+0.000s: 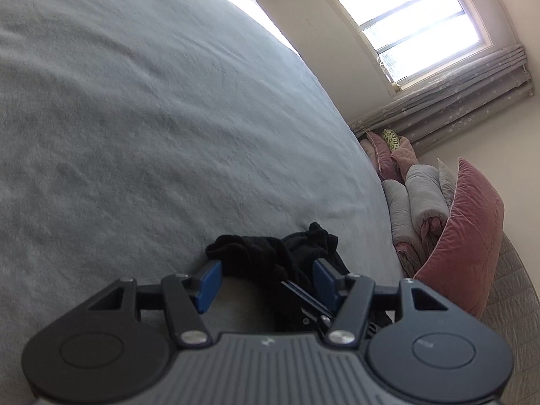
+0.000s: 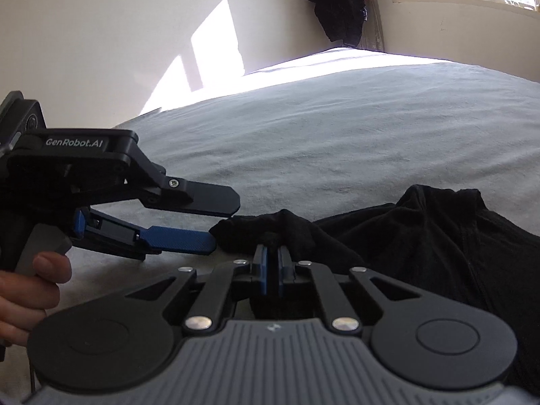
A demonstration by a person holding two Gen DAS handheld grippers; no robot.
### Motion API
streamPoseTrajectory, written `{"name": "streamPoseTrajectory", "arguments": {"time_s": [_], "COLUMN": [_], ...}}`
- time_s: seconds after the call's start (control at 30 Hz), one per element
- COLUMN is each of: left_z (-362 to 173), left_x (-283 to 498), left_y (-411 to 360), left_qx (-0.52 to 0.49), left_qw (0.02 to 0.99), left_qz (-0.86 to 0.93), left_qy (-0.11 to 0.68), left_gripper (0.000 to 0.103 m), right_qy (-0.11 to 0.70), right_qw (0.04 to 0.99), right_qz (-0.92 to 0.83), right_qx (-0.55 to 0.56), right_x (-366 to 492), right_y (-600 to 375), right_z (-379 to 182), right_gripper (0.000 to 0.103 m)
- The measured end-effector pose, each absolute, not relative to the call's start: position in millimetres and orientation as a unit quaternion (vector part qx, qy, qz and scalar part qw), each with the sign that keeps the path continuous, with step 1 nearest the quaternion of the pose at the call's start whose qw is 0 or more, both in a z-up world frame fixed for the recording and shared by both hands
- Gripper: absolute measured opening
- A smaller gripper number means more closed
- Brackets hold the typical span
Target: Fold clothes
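the crumpled black knit garment [image 2: 422,236] is lying bunched on the grey fleece bedspread [image 2: 337,135], near its edge. the right gripper [image 2: 272,260] is pinching only a thin ridge of that cloth, jaws pressed together, so the fabric is likely slipping out if lifted. the left gripper [image 2: 222,222], jaws spread, is angling down beside the cloth's end and risking catching the bedspread too.
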State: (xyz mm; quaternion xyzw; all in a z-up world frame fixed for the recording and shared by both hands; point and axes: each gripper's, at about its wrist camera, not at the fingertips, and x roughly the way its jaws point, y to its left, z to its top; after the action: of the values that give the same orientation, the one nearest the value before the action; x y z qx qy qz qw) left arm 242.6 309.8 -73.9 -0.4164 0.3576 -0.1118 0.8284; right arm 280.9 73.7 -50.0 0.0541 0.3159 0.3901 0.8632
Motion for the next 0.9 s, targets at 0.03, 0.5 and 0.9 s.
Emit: {"name": "streamPoseTrajectory", "arguments": {"time_s": [0.03,0.5,0.9], "left_z": [-76,-84,-92], "left_x": [244,248,252], "left_y": [310,310,308], "left_qx": [-0.421,-0.454,-0.426], "left_qw": [0.825,0.817,0.838], "left_qz": [-0.112,-0.099,-0.049], "left_qy": [0.359,0.341,0.338], "left_gripper": [0.060,0.059,0.005], "right_qy": [0.320,0.433,0.406], "right_qw": [0.854,0.737,0.776], "right_qz": [0.401,0.501,0.472], "right_qx": [0.087,0.136,0.096], "right_x": [284,290,276], "right_y": [66,66,57], "right_z": [-48,-60,-33], "right_gripper": [0.006,0.007,0.015]}}
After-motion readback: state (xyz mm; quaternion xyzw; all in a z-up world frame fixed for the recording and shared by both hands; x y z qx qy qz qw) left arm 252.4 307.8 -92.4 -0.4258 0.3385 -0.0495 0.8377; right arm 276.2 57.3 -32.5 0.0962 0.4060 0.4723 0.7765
